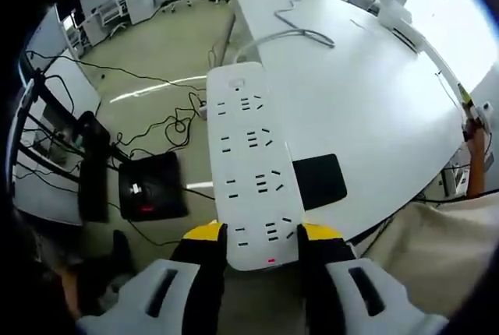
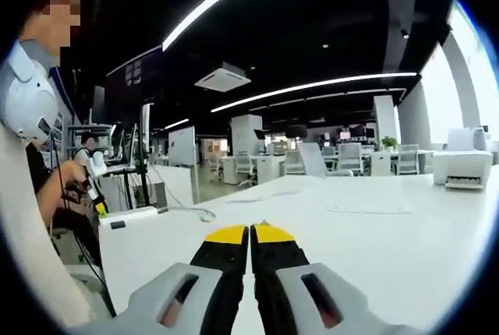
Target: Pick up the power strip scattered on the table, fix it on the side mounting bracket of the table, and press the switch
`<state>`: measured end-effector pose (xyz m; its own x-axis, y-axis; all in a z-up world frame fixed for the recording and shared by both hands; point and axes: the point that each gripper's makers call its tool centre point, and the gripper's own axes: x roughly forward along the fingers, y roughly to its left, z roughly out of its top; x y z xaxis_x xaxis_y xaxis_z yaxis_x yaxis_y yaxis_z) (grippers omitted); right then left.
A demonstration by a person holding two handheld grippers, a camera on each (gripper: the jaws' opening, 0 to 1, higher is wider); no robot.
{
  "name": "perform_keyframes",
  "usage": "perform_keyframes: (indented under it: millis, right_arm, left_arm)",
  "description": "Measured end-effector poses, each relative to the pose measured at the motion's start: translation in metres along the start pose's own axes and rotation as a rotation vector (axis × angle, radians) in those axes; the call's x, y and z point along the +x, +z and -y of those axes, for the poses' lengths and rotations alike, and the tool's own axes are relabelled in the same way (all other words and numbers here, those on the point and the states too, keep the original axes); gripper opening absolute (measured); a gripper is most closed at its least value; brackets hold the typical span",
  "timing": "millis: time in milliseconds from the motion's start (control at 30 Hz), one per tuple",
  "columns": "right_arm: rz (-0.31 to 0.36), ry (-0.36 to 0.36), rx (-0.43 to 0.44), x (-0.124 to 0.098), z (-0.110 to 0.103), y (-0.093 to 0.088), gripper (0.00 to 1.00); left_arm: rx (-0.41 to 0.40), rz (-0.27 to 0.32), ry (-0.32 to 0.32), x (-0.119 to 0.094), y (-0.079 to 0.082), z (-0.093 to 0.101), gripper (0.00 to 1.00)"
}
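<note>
Between the yellow-tipped jaws of the left gripper (image 1: 263,235), clamped on the near end of the white power strip (image 1: 249,167), red switch light glowing just above the grip. Held out past the white table (image 1: 374,109) edge, long body cantilevered over the floor, cord (image 1: 300,35) trailing back across the tabletop. Could pivot or slip in so short a hold at one end, probably, with the smooth plastic and the weight out front. Could also snag, judging by the cable loops (image 1: 168,128) on the floor below. Beside the strip, at the table edge, a flat black pad (image 1: 320,181); beneath, a dark box with a red light (image 1: 150,188). Right gripper (image 2: 249,234) pressed together on nothing, hovering over the bare tabletop. Beyond, an open office: desks, chairs (image 2: 316,160), a printer (image 2: 464,167), long ceiling light strips, seated person (image 2: 82,152) at left.
</note>
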<state>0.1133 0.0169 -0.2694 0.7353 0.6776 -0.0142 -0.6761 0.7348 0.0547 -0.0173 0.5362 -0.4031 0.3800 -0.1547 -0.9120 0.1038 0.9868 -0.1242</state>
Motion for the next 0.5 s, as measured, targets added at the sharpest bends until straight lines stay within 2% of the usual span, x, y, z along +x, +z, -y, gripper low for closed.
perform_keyframes:
  millis: [500]
  right_arm:
    - [0.001, 0.017, 0.006, 0.0049, -0.0077, -0.0004, 0.0]
  left_arm:
    - [0.004, -0.004, 0.0, 0.0003, -0.0001, 0.0004, 0.41]
